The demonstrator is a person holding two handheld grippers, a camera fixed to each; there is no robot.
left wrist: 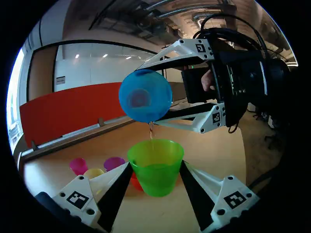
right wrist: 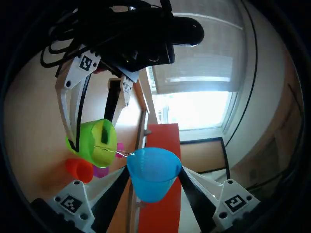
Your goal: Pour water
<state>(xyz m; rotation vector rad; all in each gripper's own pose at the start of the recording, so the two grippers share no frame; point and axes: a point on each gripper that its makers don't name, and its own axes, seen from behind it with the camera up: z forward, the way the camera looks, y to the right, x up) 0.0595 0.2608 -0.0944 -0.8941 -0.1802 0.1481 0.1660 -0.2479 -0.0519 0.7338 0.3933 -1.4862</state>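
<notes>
Closest to the lens in the left gripper view, the left gripper (left wrist: pixel 156 165) is closed partway on a green cup (left wrist: pixel 155 176), one finger pressing each side of its wall. The cup is upright and about half full of water. I cannot tell whether its base rests on the table (left wrist: pixel 210 151) or hangs just above it. The pale wooden table spreads out behind it, and its far edge runs along a long orange-red partition (left wrist: pixel 70 108).

Above the green cup, the right gripper (left wrist: pixel 147 95) reaches in from the right, with a hand (left wrist: pixel 206 80) behind its black body. Its two fingers clamp a blue cup (left wrist: pixel 145 96), which is tipped well over so that its underside faces the camera. The lower part of its rim sits right over the green cup's mouth.

The right gripper view shows the same grasp from behind. There the right gripper (right wrist: pixel 153 171) squeezes the blue cup (right wrist: pixel 152 174), whose lip points toward the green cup (right wrist: pixel 93 141) held in the left gripper (right wrist: pixel 91 138).

Four smaller cups stand on the table between the green cup and the far edge. They are a purple cup (left wrist: pixel 114 163), a pink cup (left wrist: pixel 78 166), a yellow cup (left wrist: pixel 94 173) and a red cup (left wrist: pixel 136 182), the last partly hidden behind the green one.

A thin thread of water (left wrist: pixel 151 130) falls from the blue rim into the green cup.
</notes>
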